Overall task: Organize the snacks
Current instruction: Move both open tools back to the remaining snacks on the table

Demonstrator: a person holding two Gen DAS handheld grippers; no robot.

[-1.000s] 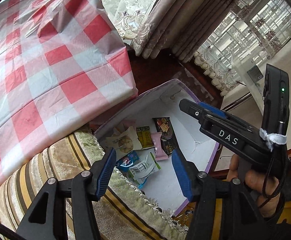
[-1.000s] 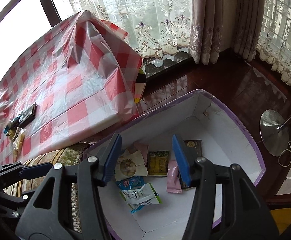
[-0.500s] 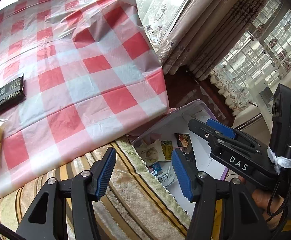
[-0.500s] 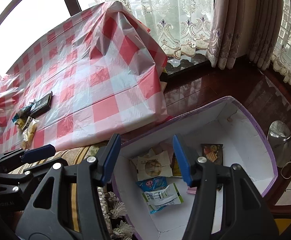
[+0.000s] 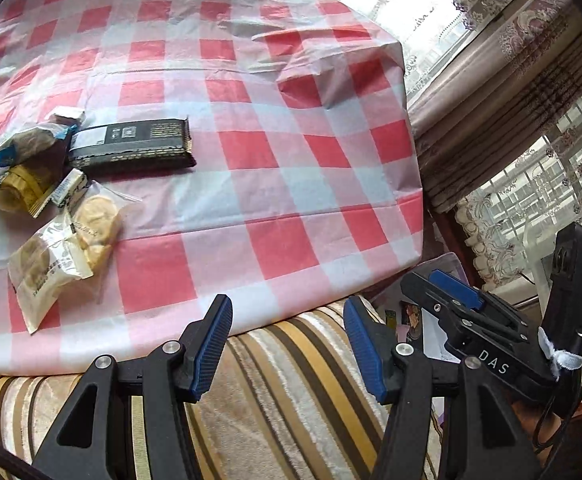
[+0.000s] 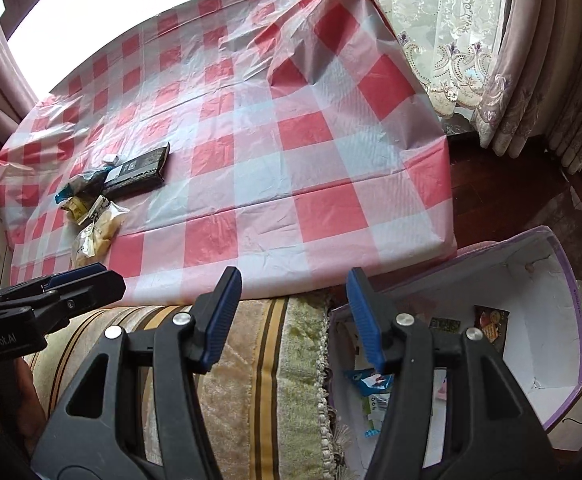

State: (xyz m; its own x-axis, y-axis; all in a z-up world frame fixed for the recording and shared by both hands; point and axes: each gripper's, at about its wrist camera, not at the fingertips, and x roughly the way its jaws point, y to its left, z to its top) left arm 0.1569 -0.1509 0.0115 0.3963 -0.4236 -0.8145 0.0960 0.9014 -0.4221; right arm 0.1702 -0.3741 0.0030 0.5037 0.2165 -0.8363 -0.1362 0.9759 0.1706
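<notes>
Snacks: small heap of wrapped packets on the red-and-white checked plastic tablecloth [image 5: 251, 184], far left side. Incl. long black foil-wrapped bar [image 5: 131, 144], clear bag of pale round biscuits [image 5: 67, 248], yellow packet [image 5: 19, 188], blue-edged crumpled wrapper [image 5: 23, 144]. All touching or overlapping, prob. dumped together for sorting.

Dest.: purple-rimmed white cardboard box [image 6: 563, 320] on floor, below the table's right corner, w/ several packets lying flat inside.

Left gripper [image 5: 287, 344]: blue pads wide apart, empty, over the striped plush cushion [image 5: 291, 392] at table edge, aimed toward the heap. Right gripper [image 6: 293, 316]: also wide, empty, straddling cushion and box rim.

Judgement: between picks; wide jaws suit the bulky biscuit bag. Left sits nearer the heap, so likely reaches next.
</notes>
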